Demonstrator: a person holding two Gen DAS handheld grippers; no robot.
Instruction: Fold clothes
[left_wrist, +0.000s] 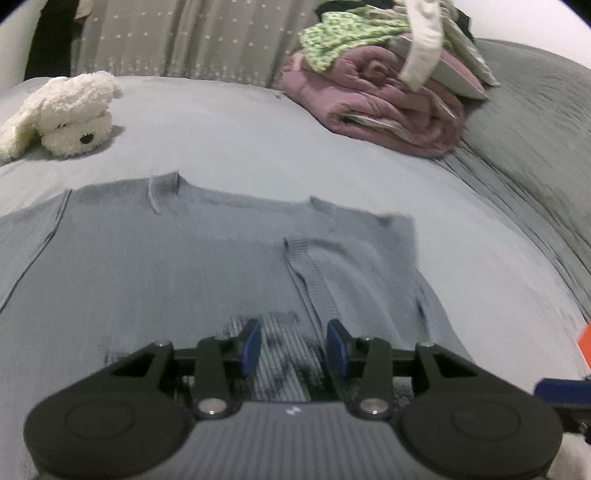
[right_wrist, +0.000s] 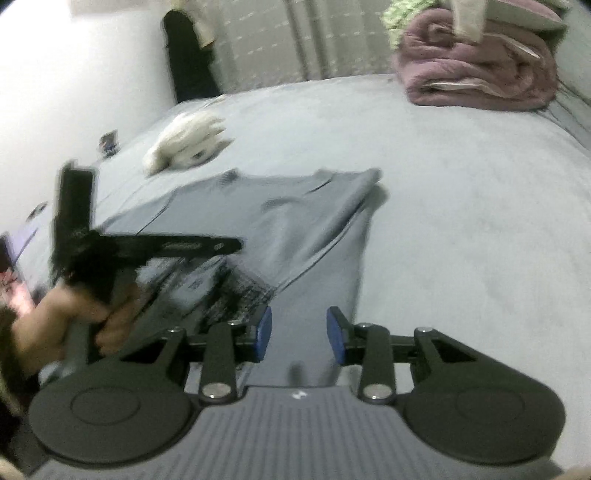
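A grey-blue knit top (left_wrist: 207, 254) lies spread flat on the pale bed sheet (left_wrist: 229, 133), partly folded, with a ribbed hem near me. My left gripper (left_wrist: 293, 347) hovers open just above that hem, blue pads apart, nothing held. In the right wrist view the same top (right_wrist: 295, 229) lies ahead with one side folded over. My right gripper (right_wrist: 299, 338) is open over its near edge, empty. A hand (right_wrist: 92, 317) holds the left gripper's black body (right_wrist: 122, 251) at the left of that view.
A white plush dog (left_wrist: 62, 114) lies on the sheet at the far left. A rolled pink quilt (left_wrist: 391, 107) with green and white clothes on top sits far right. A grey blanket (left_wrist: 535, 140) covers the right side. Curtains (left_wrist: 177, 37) hang behind.
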